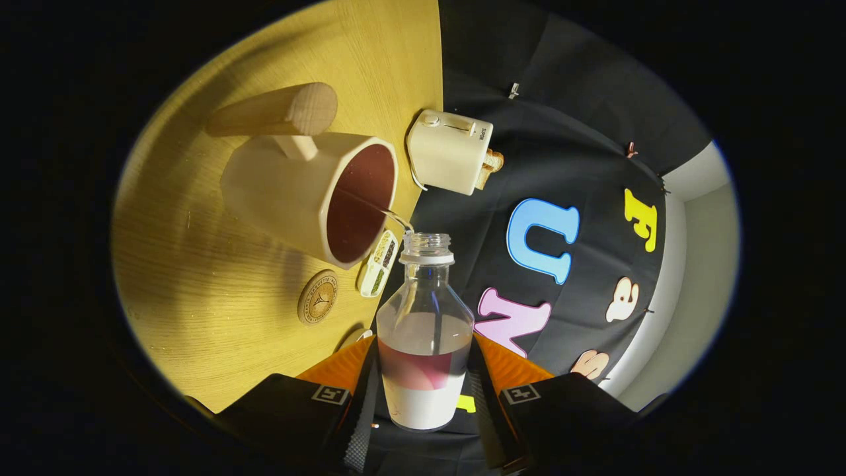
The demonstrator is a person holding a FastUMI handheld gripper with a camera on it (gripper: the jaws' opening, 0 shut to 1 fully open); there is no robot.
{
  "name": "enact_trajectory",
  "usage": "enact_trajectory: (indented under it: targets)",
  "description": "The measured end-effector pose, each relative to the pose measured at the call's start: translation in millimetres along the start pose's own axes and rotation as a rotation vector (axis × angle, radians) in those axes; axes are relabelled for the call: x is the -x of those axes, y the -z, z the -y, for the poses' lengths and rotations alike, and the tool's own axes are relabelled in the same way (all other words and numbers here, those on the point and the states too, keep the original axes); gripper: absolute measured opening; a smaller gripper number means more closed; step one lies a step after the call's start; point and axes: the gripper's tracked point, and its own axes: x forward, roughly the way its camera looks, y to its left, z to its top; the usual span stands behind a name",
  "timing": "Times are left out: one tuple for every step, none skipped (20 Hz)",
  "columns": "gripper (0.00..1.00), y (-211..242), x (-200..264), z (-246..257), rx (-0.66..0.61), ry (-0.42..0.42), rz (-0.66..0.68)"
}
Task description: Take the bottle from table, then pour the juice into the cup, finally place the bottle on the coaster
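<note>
gripper (pixel 423 390) clamping clear ribbed-neck bottle (pixel 424 330), smooth wooden-handled cup (pixel 310 192)

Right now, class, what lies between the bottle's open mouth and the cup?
In the gripper view, a thin stream of liquid arcs from the bottle, which the tongs grip, into the cup; nothing solid lies between them.

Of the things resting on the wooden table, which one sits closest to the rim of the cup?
The small rectangular tray of compartments lies just beside the beige wooden-handled cup; the round cork coaster and cream toaster sit farther off. The gripper grips the clear bottle.
</note>
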Motion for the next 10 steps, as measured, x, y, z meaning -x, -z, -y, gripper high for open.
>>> enact_trajectory:
  targets:
    - [0.69,0.2,-0.4,0.2,0.005,0.001,0.001]
    - [0.69,0.5,-0.2,0.5,0.008,0.004,0.002]
    - [0.69,1.1,0.1,-1.0,0.012,0.004,0.003]
    - [0.69,1.8,1.3,-2.0,0.017,0.006,0.006]
    - [0.69,1.1,1.4,-1.1,0.025,0.007,0.008]
    - [0.69,1.3,1.4,-0.5,0.033,0.008,0.011]
    - [0.69,1.5,0.7,-0.1,0.039,0.009,0.014]
    - [0.69,2.3,1.7,0.1,0.044,0.011,0.017]
    - [0.69,3.0,0.8,-0.1,0.05,0.011,0.02]
    - [0.69,3.6,1.5,-0.1,0.057,0.013,0.023]
